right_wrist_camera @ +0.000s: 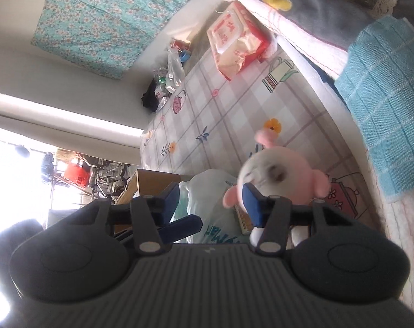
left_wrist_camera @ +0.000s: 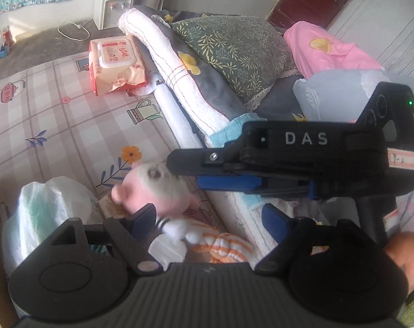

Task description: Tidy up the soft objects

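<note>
1. Sunlit bedroom, with a bed under a checked sheet printed with teapots and flowers.
2. Stacked along the far edge of the bed: folded white and grey bedding, a green leaf-print pillow and a pink cloth; draped over the near end, a blue towel.
3. Lying flat on the sheet, just beside the bedding: a red pack of wet wipes.
4. Blurred and low on the sheet near the bed's edge: a pink plush toy, white feet towards the left camera, beside an orange-striped cloth.
5. Close to the toy: a white plastic bag and a cardboard box.
6. Left hand-held gripper: jaws spread wide, clamping nothing, the toy's feet showing in the gap.
7. Right hand-held gripper: reaching across the left view with its tip at the toy's head; pads apart, only the bag showing between them, the toy's face behind one pad, not squeezed.
</note>
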Demonstrator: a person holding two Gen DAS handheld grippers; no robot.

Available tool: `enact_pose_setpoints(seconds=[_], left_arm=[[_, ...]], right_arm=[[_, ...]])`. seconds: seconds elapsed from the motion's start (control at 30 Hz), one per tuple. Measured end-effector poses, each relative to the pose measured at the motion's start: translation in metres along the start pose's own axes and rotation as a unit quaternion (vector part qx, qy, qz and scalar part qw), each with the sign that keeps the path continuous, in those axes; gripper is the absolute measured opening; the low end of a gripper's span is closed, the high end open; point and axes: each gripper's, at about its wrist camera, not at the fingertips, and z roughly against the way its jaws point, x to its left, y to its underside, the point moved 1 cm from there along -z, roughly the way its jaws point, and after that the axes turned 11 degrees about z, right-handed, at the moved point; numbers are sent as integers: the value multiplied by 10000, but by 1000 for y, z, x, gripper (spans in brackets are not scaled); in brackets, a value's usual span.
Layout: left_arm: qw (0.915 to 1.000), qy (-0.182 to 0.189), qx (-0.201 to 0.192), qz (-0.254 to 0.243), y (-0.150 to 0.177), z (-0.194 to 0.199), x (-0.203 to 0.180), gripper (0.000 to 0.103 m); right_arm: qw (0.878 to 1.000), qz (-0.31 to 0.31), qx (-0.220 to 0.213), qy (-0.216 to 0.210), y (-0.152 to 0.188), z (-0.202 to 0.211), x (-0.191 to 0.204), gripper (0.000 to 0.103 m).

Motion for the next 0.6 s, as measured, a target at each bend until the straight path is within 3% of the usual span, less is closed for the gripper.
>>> enact_pose_setpoints(seconds=[0.2,0.47,0.6], left_arm=[[9998,-178,-81,9,8,10,27,85],[9975,-572,191,-366,-17,-23,51,85],[9955,-712,462,-428,-34,-51,61,86]], right_arm=[[9986,29,-214,487,0,14,-5,54],[9947,-349,299,923,-6,-28,-49,63],[9919,-492,590,1009,-15,-57,-67,74]])
